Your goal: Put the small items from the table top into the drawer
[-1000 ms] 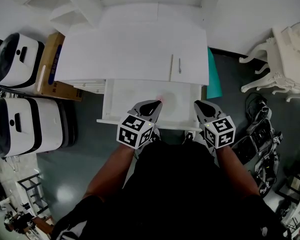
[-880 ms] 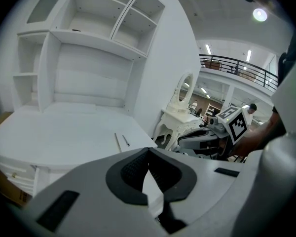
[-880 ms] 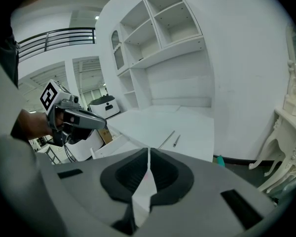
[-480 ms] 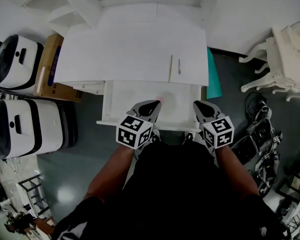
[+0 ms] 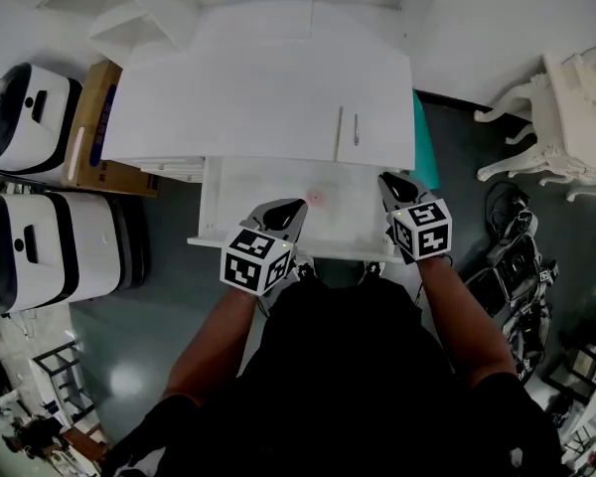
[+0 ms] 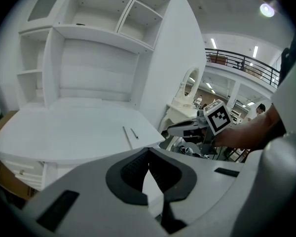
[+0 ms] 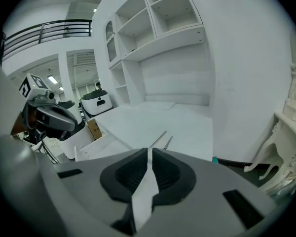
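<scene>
Right hand-held gripper (image 5: 391, 181) is edging toward the worktop (image 5: 248, 87), closed and empty like the left hand-held gripper (image 5: 294, 208). Opening squarely over the stick (image 5: 357, 130) is looking wise.

No legible text, number or brand appears in any view. Box (image 5: 89, 132), left of the head view: a blue band of print, too small to read. Left cube (image 5: 250, 258) and right cube (image 5: 422, 229): black-and-white square markers only, without letters.
</scene>
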Tool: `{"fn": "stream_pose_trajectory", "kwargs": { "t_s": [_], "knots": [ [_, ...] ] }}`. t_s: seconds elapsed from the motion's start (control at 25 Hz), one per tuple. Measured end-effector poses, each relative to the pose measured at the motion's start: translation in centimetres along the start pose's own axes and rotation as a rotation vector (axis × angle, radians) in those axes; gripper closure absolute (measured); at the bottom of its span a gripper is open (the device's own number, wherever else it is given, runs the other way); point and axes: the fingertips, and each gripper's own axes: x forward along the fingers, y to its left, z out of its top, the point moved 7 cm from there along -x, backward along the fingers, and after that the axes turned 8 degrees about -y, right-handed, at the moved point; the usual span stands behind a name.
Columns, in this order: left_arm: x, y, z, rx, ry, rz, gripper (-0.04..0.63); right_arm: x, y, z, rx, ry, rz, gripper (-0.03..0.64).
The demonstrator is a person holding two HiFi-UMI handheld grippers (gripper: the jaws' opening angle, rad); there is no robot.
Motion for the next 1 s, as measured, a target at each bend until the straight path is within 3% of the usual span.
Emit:
{"fn": "stream_pose_trajectory", "kwargs": {
  "t_s": [0.56,0.72,1.0],
  "knots": [
    [-2.4,1.7,-1.7,-0.068,0.013,0.089,0.592,10.9,-2.2,-2.8,-0.034,0.133,-0.033,0.578],
    [-2.9,2.1,-2.1,-0.084,0.021,0.108,0.592,13.3,-3.2,-3.5,-0.014,0.182,-0.057,0.535],
    [-3.8,2.7,-2.4,-0.099,0.019,0.133,0.592,15.9,-3.9,-3.6,-0.005,0.220,-0.119,0.529]
  ]
}}
